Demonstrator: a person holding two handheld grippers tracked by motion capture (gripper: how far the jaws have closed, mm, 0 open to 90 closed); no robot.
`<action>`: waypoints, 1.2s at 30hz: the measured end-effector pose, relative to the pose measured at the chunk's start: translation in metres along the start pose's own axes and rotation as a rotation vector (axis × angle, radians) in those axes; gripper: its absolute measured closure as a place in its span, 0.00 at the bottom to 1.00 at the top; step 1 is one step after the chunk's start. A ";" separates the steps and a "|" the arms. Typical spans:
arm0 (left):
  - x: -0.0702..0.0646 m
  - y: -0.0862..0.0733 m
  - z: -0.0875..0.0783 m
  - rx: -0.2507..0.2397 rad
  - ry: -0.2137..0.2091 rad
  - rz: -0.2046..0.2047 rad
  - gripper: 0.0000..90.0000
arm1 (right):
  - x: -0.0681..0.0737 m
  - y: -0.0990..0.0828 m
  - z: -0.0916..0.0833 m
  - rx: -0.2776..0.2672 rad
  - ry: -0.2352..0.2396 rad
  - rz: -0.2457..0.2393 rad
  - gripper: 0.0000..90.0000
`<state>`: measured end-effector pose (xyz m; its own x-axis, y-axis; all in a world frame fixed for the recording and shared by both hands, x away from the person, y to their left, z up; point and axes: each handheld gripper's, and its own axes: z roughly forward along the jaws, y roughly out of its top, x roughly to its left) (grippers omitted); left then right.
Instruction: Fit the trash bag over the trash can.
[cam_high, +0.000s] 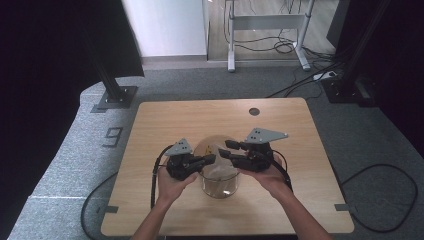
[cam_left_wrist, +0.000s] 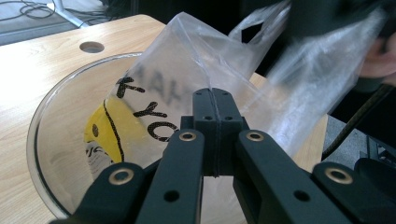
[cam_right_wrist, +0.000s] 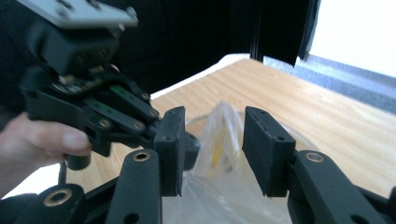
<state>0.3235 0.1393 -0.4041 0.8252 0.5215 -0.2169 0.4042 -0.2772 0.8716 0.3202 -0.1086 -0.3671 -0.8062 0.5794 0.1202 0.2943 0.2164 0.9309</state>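
At the counter, I work a clear plastic bag that stands in a glass bowl between my two hands. On the left, my left gripper has its jaws fully closed, pinching a fold of the bag's film; in the left gripper view the two pads meet flat with the film rising straight out of the seam, printed black letters and a yellow patch showing behind it inside the bowl's rim. The bag's loose mouth runs up and away from that pinch towards the right, where it blurs against my other hand. On the right, my right gripper comes in from the opposite side, jaws partly open and gripping nothing. In the right gripper view the bag's crumpled top edge stands upright in the gap between the two pads, nearer the left pad, with neither pad visibly pressing it. Both grippers sit just above the bowl, tips almost facing, the right one the nearer to the free edge. As I judge it, the coming move turns on closing over that upright edge.
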 end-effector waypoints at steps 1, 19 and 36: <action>0.000 0.000 0.000 -0.001 0.000 0.000 1.00 | -0.001 -0.002 0.002 0.004 0.001 0.004 0.65; 0.000 -0.001 0.002 0.002 0.002 0.000 1.00 | -0.003 -0.030 0.017 0.068 0.015 0.017 0.74; 0.001 -0.001 -0.003 -0.037 0.000 -0.004 1.00 | -0.001 -0.034 0.012 0.063 -0.001 -0.070 0.99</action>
<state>0.3223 0.1427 -0.4040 0.8236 0.5225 -0.2207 0.3929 -0.2449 0.8864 0.3176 -0.1070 -0.4034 -0.8253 0.5619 0.0555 0.2691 0.3049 0.9136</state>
